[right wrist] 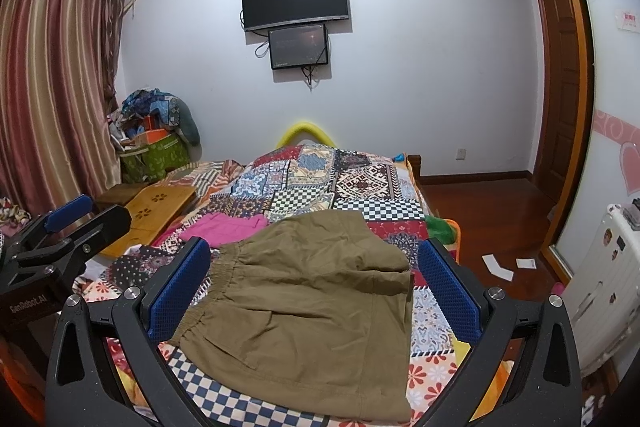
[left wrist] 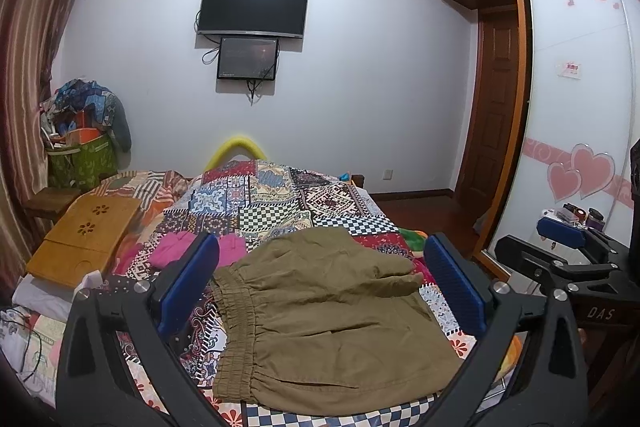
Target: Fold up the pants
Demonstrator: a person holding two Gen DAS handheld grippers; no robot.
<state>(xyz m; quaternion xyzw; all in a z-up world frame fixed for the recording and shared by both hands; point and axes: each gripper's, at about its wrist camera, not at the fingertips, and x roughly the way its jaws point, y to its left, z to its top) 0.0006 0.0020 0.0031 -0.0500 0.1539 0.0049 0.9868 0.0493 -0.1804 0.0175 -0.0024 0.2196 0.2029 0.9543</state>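
Observation:
Olive-brown pants lie folded on the patchwork bedspread, elastic waistband to the left, legs doubled over on top. They also show in the right wrist view. My left gripper is open and empty, held above the pants with its blue pads on either side. My right gripper is open and empty too, hovering over the same pants. The right gripper shows at the right edge of the left wrist view, and the left gripper at the left edge of the right wrist view.
A pink garment lies beyond the pants to the left. A wooden lap tray sits on the bed's left side. A heap of clothes and bags stands in the far left corner. A wardrobe is on the right.

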